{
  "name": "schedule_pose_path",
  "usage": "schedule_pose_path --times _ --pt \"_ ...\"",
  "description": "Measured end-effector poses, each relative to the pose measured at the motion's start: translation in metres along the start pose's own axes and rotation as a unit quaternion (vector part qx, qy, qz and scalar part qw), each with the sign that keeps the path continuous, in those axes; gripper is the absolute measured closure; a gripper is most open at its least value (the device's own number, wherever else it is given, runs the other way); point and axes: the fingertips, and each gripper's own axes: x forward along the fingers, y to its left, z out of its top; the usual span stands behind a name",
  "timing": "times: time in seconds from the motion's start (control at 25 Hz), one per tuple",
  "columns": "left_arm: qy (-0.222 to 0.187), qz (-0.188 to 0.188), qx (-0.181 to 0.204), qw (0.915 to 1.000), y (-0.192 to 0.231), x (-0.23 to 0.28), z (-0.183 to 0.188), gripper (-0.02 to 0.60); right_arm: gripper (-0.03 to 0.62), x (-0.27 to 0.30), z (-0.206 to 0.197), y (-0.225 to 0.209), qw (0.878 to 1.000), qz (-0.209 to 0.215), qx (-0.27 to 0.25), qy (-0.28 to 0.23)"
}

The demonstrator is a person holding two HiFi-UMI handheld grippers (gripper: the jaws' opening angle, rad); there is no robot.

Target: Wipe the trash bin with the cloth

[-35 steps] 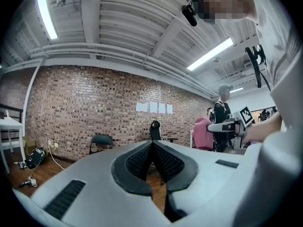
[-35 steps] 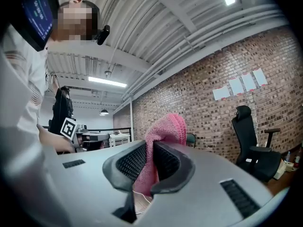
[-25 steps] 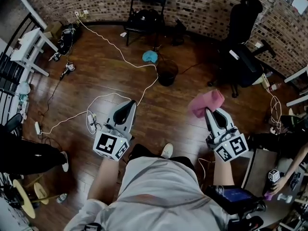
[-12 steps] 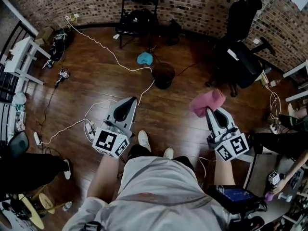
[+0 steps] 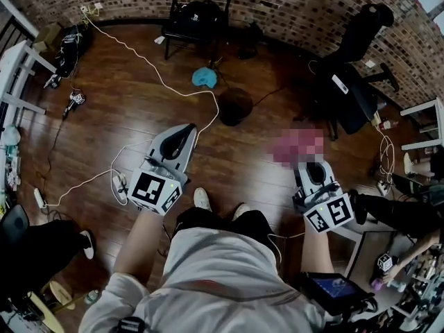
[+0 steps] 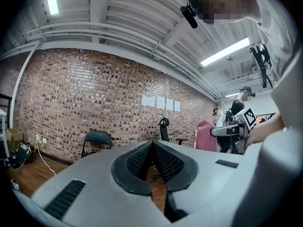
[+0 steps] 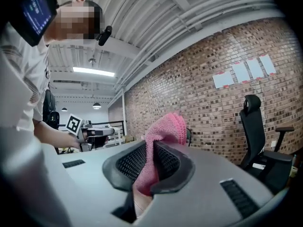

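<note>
A dark round trash bin (image 5: 235, 107) stands on the wooden floor ahead of me, between both grippers and farther away. The pink cloth (image 7: 163, 135) is pinched in my right gripper (image 7: 152, 161), whose jaws are shut on it; in the head view the cloth (image 5: 297, 146) shows blurred above the right gripper (image 5: 313, 168). My left gripper (image 5: 182, 133) is held near the floor, left of the bin, its jaws shut with nothing between them (image 6: 152, 151). From the left gripper view the cloth (image 6: 205, 135) hangs at the right.
A blue rag (image 5: 204, 77) lies on the floor beside the bin. A folding chair (image 5: 195, 11) stands at the brick wall, an office chair (image 5: 354, 68) at the right. White cables (image 5: 159, 75) run across the floor. My feet (image 5: 202, 200) are below.
The view has advanced towards the bin and the wall. Both grippers kept their poses, and the pink cloth is still held in the right one.
</note>
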Motion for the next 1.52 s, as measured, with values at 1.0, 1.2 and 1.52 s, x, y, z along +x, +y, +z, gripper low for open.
schedule_pose_path --times 1.0,1.2,1.52 --pt "0.000 0.044 0.048 0.9979 0.081 0.148 -0.423 0.572 0.557 0.135 -0.445 -0.143 0.992 0.041 -0.106 0.048" --pt "-0.028 0.054 0.048 0.9970 0.098 0.156 -0.494 0.572 0.557 0.148 -0.529 -0.163 0.992 0.038 -0.117 0.039" --pt "-0.032 0.063 0.038 0.9968 0.106 0.177 -0.618 0.572 0.557 0.186 -0.639 -0.167 0.988 0.065 -0.140 0.023"
